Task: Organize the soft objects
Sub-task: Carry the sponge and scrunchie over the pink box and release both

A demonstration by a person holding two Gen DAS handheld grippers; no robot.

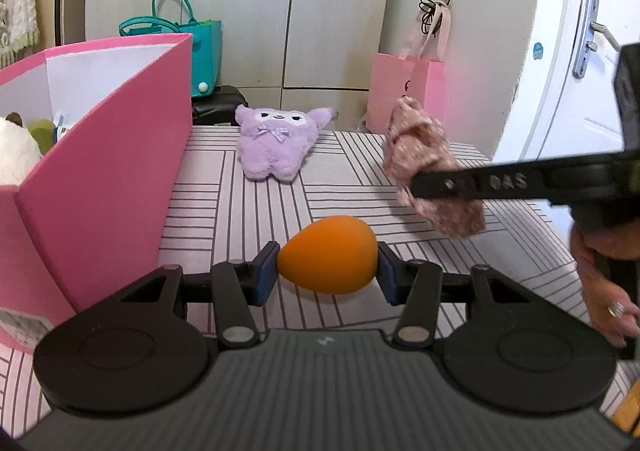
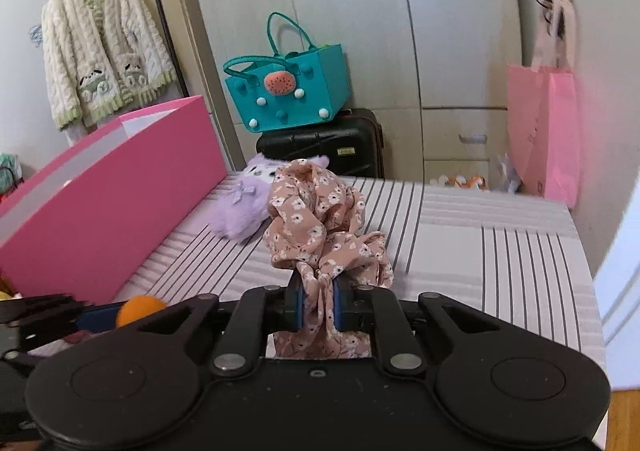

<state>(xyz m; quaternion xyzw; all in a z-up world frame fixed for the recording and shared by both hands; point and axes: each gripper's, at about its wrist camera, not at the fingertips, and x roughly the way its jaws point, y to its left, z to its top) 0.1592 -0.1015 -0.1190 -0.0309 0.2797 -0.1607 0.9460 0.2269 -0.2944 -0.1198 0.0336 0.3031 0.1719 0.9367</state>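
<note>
Matt orange foam egg (image 1: 327, 260), fluffy purple plush (image 1: 276, 143), thin floral cloth (image 2: 320, 227), smooth pink cardboard box (image 1: 108, 155)

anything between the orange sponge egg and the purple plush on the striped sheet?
Nothing: in the left wrist view, only bare striped sheet lies between the orange egg-shaped sponge and the purple plush toy.

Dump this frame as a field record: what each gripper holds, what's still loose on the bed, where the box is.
left gripper: shut on orange egg-shaped foam sponge, low over the striped bedcover
right gripper: shut on peach floral fabric scrunchie, lifted off the cover
loose item: purple fluffy plush toy, lying on the cover at the far edge
container: open pink cardboard box, left of the sponge, a white plush already inside
background: teal felt tote bag on a black suitcase
</note>
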